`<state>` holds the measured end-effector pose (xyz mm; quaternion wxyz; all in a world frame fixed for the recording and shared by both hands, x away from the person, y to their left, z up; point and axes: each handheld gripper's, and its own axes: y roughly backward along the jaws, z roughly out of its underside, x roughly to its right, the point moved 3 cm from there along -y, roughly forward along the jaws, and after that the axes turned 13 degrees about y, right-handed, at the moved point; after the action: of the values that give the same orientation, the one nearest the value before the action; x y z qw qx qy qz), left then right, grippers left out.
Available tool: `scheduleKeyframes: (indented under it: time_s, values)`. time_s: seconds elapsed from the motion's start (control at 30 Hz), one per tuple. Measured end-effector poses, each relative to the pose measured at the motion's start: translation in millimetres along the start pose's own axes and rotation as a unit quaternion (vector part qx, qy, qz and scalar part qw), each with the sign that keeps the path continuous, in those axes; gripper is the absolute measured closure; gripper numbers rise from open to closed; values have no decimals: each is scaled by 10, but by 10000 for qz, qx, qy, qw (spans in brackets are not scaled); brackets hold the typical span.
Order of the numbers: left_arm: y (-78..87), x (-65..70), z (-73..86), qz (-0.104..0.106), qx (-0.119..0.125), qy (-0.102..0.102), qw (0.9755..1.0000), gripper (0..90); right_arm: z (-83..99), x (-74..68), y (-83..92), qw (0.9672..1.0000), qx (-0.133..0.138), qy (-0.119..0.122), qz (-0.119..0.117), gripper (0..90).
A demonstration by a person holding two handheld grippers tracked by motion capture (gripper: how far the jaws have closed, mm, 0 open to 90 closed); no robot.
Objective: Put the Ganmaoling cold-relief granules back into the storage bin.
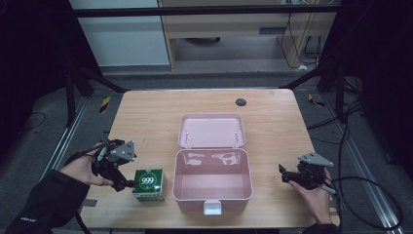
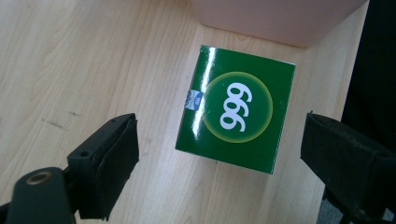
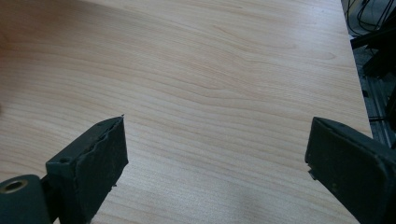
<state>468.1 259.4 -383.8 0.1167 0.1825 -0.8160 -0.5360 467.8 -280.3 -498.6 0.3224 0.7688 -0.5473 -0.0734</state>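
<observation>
A green box (image 1: 148, 184) printed with a white "999" lies flat near the front left of the wooden table (image 1: 146, 117). My left gripper (image 1: 127, 184) hovers just left of it, jaws wide open. In the left gripper view the green box (image 2: 236, 114) sits between and beyond the two black jaws, touching neither. A pink case (image 1: 212, 181) stands open at the table's middle, its lid (image 1: 211, 130) laid back and its inside empty. My right gripper (image 1: 285, 174) rests open over bare wood right of the case. In the right gripper view my right gripper (image 3: 217, 158) holds nothing.
A small dark round cap (image 1: 240, 102) sits in the tabletop at the back. Cables trail over the floor on the right (image 1: 370, 185). The pink case's wall (image 2: 280, 18) lies just past the green box in the left gripper view. The table's right edge (image 3: 357, 70) is close.
</observation>
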Motion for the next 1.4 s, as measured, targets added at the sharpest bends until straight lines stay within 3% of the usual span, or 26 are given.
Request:
scheduleKeyframes:
  time_s: [0.5, 0.93, 1.23, 1.4]
  values:
    - [-263, 68, -44, 269, -228, -272, 9990, 65, 10, -23, -17, 9999, -101, 50, -48, 48]
    - [-476, 129, -69, 352, -581, -610, 9958, 58, 16, -30, -33, 9998, -153, 98, -71, 41]
    - [-601, 103, -57, 326, -491, -729, 9956, 49, 21, -44, -48, 9996, -201, 148, -102, 35]
    - [-607, 91, -52, 356, -362, -687, 9963, 51, 22, -51, -53, 9996, -216, 142, -114, 35]
